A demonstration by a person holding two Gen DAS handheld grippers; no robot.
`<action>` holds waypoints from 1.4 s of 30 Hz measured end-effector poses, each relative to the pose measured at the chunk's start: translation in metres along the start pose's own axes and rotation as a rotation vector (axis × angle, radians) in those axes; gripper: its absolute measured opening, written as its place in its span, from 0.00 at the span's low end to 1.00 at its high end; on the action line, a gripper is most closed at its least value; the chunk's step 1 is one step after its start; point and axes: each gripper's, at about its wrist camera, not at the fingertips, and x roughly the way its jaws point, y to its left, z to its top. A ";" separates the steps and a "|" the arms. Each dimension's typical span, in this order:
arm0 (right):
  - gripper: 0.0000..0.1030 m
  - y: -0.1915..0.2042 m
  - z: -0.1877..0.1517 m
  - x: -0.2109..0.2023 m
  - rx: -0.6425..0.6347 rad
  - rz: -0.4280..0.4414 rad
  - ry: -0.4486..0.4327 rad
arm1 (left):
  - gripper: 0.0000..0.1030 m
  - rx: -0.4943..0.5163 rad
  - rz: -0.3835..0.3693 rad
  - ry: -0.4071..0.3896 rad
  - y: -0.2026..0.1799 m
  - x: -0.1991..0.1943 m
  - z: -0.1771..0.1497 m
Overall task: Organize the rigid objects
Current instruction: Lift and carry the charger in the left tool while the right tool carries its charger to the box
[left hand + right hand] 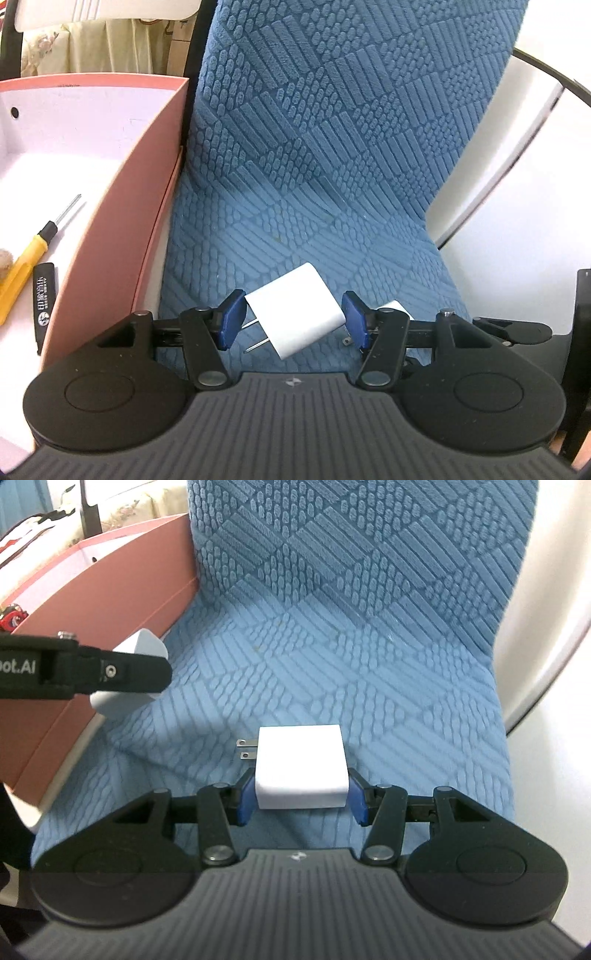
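In your right wrist view, white lettering stood on the side of the left gripper (140, 672); only its end, "ot.AI", could be read, the start being cut off by the frame edge. A small white emblem, too small to read, sat on the ribbed grey body of the right gripper (301, 794). In your left wrist view, a flat black tool (43, 299) lying in the pink box (110, 221) carried a column of white print with a round logo below it, but you could not have made out the characters. The same kind of small emblem marked the left gripper's own grey body there; it gave no legible text either.
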 end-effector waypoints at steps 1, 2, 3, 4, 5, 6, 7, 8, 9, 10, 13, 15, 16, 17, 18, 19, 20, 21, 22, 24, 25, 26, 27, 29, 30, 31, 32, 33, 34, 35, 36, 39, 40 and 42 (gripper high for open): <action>0.52 0.001 -0.003 -0.004 0.006 -0.005 0.003 | 0.61 0.000 -0.001 -0.001 -0.001 -0.002 -0.001; 0.52 0.003 -0.005 -0.007 0.011 -0.009 0.005 | 0.61 -0.003 -0.002 -0.002 -0.001 -0.003 -0.003; 0.52 0.005 -0.007 -0.010 0.015 -0.013 0.010 | 0.61 -0.002 -0.004 -0.001 -0.002 -0.005 -0.004; 0.52 0.007 -0.008 -0.013 0.016 -0.015 0.014 | 0.61 0.003 -0.006 0.000 -0.003 -0.007 -0.006; 0.51 0.010 -0.010 -0.017 0.018 -0.017 0.016 | 0.61 0.006 -0.006 0.000 -0.004 -0.009 -0.007; 0.51 0.012 -0.012 -0.021 0.021 -0.018 0.018 | 0.61 0.011 -0.007 0.000 -0.006 -0.012 -0.009; 0.51 0.013 -0.014 -0.025 0.028 -0.018 0.019 | 0.61 0.013 -0.008 0.001 -0.006 -0.013 -0.011; 0.51 0.014 -0.017 -0.029 0.036 -0.018 0.019 | 0.61 0.016 -0.010 0.002 -0.007 -0.015 -0.013; 0.51 0.015 -0.020 -0.033 0.045 -0.017 0.022 | 0.61 0.019 -0.011 0.002 -0.008 -0.018 -0.015; 0.51 0.015 -0.022 -0.036 0.053 -0.016 0.023 | 0.61 0.022 -0.012 0.004 -0.009 -0.020 -0.017; 0.52 0.017 -0.024 -0.039 0.056 -0.025 0.015 | 0.61 0.028 -0.021 0.009 -0.010 -0.024 -0.022; 0.52 0.018 -0.020 -0.036 0.046 -0.035 0.008 | 0.61 0.035 -0.024 0.012 -0.011 -0.026 -0.024; 0.53 0.017 -0.018 -0.034 0.042 -0.037 0.008 | 0.61 0.039 -0.023 0.011 -0.012 -0.027 -0.025; 0.54 0.016 -0.017 -0.029 0.039 -0.040 0.015 | 0.61 0.040 -0.023 0.010 -0.012 -0.028 -0.025; 0.54 0.015 -0.016 -0.026 0.039 -0.039 0.021 | 0.61 0.040 -0.024 0.010 -0.012 -0.029 -0.026; 0.54 0.014 -0.015 -0.023 0.041 -0.032 0.024 | 0.61 0.039 -0.025 0.009 -0.011 -0.029 -0.026; 0.54 0.013 -0.014 -0.021 0.042 -0.027 0.024 | 0.61 0.036 -0.025 0.007 -0.010 -0.030 -0.026; 0.54 0.013 -0.014 -0.020 0.036 -0.031 0.023 | 0.61 0.032 -0.024 0.007 -0.010 -0.031 -0.026; 0.54 0.013 -0.013 -0.019 0.031 -0.033 0.023 | 0.61 0.026 -0.023 0.007 -0.010 -0.031 -0.026; 0.54 0.013 -0.013 -0.018 0.033 -0.032 0.021 | 0.61 0.022 -0.026 0.009 -0.009 -0.033 -0.026; 0.53 0.012 -0.012 -0.018 0.034 -0.030 0.022 | 0.61 0.020 -0.026 0.009 -0.009 -0.033 -0.025; 0.53 0.012 -0.012 -0.018 0.033 -0.028 0.024 | 0.61 0.016 -0.026 0.008 -0.009 -0.034 -0.025; 0.53 0.012 -0.012 -0.018 0.034 -0.027 0.026 | 0.61 0.012 -0.027 0.009 -0.008 -0.034 -0.024; 0.53 0.014 -0.012 -0.020 0.033 -0.027 0.026 | 0.61 -0.003 -0.031 0.012 -0.006 -0.036 -0.023; 0.53 0.014 -0.012 -0.021 0.034 -0.028 0.026 | 0.61 -0.012 -0.034 0.012 -0.005 -0.037 -0.022; 0.53 0.014 -0.012 -0.023 0.036 -0.027 0.025 | 0.61 -0.018 -0.036 0.012 -0.004 -0.038 -0.021; 0.53 0.014 -0.012 -0.024 0.041 -0.026 0.026 | 0.61 -0.019 -0.039 0.011 -0.004 -0.040 -0.020; 0.53 0.015 -0.011 -0.026 0.048 -0.025 0.024 | 0.61 -0.020 -0.038 0.009 -0.004 -0.042 -0.019; 0.53 0.015 -0.010 -0.028 0.051 -0.026 0.022 | 0.61 -0.022 -0.037 0.009 -0.004 -0.044 -0.019; 0.53 0.017 -0.009 -0.030 0.050 -0.030 0.020 | 0.61 -0.026 -0.039 0.008 -0.003 -0.046 -0.018; 0.53 0.018 -0.008 -0.032 0.051 -0.031 0.018 | 0.61 -0.037 -0.041 0.010 -0.002 -0.048 -0.017; 0.53 0.021 -0.010 -0.038 0.067 -0.027 0.020 | 0.61 -0.046 -0.032 0.010 -0.001 -0.055 -0.013; 0.53 0.022 -0.010 -0.040 0.072 -0.027 0.022 | 0.61 -0.043 -0.029 0.009 -0.001 -0.057 -0.012; 0.53 0.023 -0.011 -0.045 0.091 -0.021 0.027 | 0.61 -0.047 -0.031 0.010 0.000 -0.062 -0.008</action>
